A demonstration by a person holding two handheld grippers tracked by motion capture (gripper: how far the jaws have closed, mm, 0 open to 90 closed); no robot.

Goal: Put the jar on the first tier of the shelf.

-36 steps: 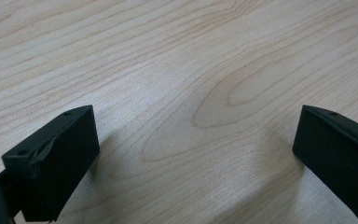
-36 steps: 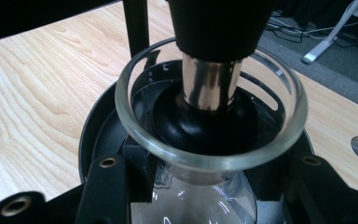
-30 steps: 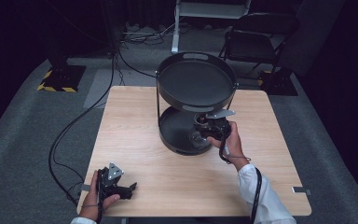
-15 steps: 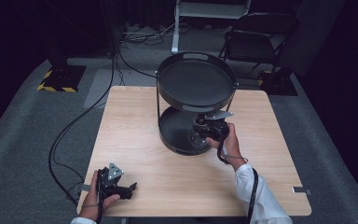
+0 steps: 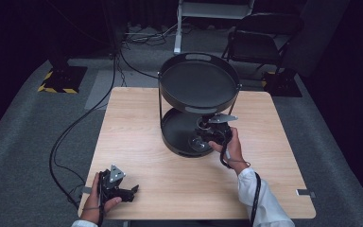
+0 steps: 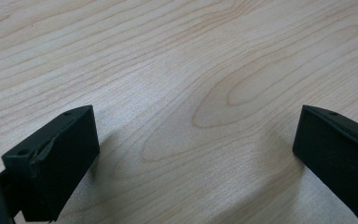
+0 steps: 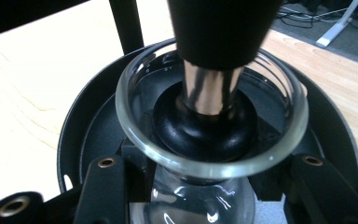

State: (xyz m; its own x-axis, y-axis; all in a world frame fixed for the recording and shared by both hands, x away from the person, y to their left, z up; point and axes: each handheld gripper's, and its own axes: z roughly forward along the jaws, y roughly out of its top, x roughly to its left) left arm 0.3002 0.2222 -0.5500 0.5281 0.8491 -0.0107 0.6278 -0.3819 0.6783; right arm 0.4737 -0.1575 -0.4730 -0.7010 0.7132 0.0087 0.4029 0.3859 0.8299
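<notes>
Your right hand-held gripper (image 5: pixel 207 135) sits just right of the frame's centre in the high view, reaching in over the lower tier (image 5: pixel 176 133) of the black two-tier tray stand (image 5: pixel 198 101), under the edge of the wide upper tray (image 5: pixel 196 80). Your right hand (image 5: pixel 230 146) wraps it from below and to the right, and a white sleeve (image 5: pixel 260 201) runs off toward the bottom edge.

In the right gripper view, a clear glass vessel (image 7: pixel 209 140) sits between your two black jaws, its round rim tipped toward the camera in the middle of the frame. The jaws stand close on either side of the glass body at the bottom of the frame, so the gripper looks clamped on it. Through the open mouth you see a shiny metal post (image 7: pixel 208 88) and a black dome-shaped base (image 7: pixel 200 126), with a dark tapered piece (image 7: pixel 221 28) at the top of the frame. The black round tray (image 7: pixel 79 135) lies behind the glass, and pale wood shows to the left and upper right.

Your left hand-held gripper (image 5: pixel 118 187) rests at the lower left of the high view, near the bottom corner of the counter (image 5: pixel 137 132), well apart from the stand. In the left gripper view its jaws are spread wide, one at each lower corner of the frame, with nothing but bare wood grain (image 6: pixel 191 93) between them.

A dark chair (image 5: pixel 260 40) stands beyond the counter at the upper right, and cables (image 5: pixel 75 132) trail across the grey floor on the left.
</notes>
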